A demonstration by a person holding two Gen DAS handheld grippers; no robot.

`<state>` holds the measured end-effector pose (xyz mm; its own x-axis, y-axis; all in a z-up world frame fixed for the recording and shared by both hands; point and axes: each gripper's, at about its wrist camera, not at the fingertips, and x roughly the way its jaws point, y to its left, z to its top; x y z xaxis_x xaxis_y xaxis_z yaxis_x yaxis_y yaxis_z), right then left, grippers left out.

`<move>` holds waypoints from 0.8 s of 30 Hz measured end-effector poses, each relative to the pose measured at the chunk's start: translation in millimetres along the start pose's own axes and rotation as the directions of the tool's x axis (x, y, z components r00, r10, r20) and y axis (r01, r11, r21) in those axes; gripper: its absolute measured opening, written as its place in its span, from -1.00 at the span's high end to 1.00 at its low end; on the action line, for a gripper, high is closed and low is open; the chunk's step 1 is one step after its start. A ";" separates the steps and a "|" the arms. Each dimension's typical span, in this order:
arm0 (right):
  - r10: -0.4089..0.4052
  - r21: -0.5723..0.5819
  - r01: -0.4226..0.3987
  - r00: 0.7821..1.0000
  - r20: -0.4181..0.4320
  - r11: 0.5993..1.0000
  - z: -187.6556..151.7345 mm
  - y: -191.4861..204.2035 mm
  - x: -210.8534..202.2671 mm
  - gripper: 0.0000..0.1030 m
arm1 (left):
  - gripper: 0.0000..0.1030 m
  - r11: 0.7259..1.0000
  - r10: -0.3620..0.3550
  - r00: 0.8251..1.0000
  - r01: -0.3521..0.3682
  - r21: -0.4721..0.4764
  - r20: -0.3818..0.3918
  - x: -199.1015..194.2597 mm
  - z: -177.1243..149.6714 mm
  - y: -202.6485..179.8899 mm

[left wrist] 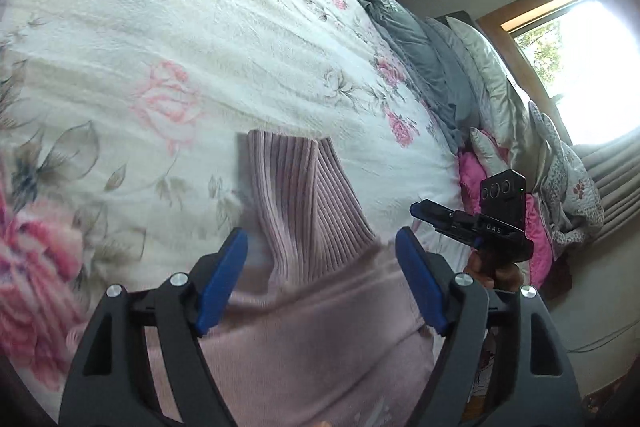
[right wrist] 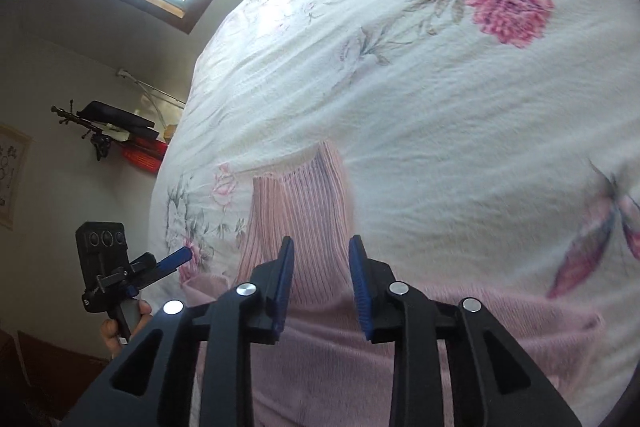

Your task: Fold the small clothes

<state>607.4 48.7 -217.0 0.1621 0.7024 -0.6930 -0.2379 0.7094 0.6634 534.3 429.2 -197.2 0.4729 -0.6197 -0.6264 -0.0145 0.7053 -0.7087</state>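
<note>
Softly ribbed pink sweater (left wrist: 304, 211) lies on crinkled floral bedspread (left wrist: 160, 39).

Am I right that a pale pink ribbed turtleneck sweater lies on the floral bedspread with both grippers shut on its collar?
Not quite. The pink ribbed turtleneck sweater does lie on the floral bedspread, but neither gripper is shut on it. The left wrist view shows the left gripper open wide, and the right wrist view shows the right gripper open too, with the collar visible between the fingers.
</note>
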 end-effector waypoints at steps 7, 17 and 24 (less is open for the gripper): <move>-0.053 -0.022 0.052 0.998 -0.040 0.998 35.7 4.3 76.8 0.29 | -0.45 0.996 0.054 0.996 -0.058 -0.066 -0.064 74.5 41.3 27.4; -0.095 -0.095 0.095 0.995 0.004 0.991 36.1 15.2 101.6 0.77 | 0.88 0.994 0.074 0.997 -0.076 -0.081 -0.036 81.6 49.4 41.0; -0.026 -0.129 0.036 0.997 0.078 0.991 19.5 29.4 27.3 0.80 | 0.89 1.000 0.002 0.997 0.000 -0.022 0.071 24.9 30.9 11.5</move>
<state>623.6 89.8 -210.9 0.2427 0.6861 -0.6858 -0.3533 0.7209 0.5962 573.1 432.5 -210.9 0.5343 -0.5926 -0.6028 -0.0340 0.6975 -0.7158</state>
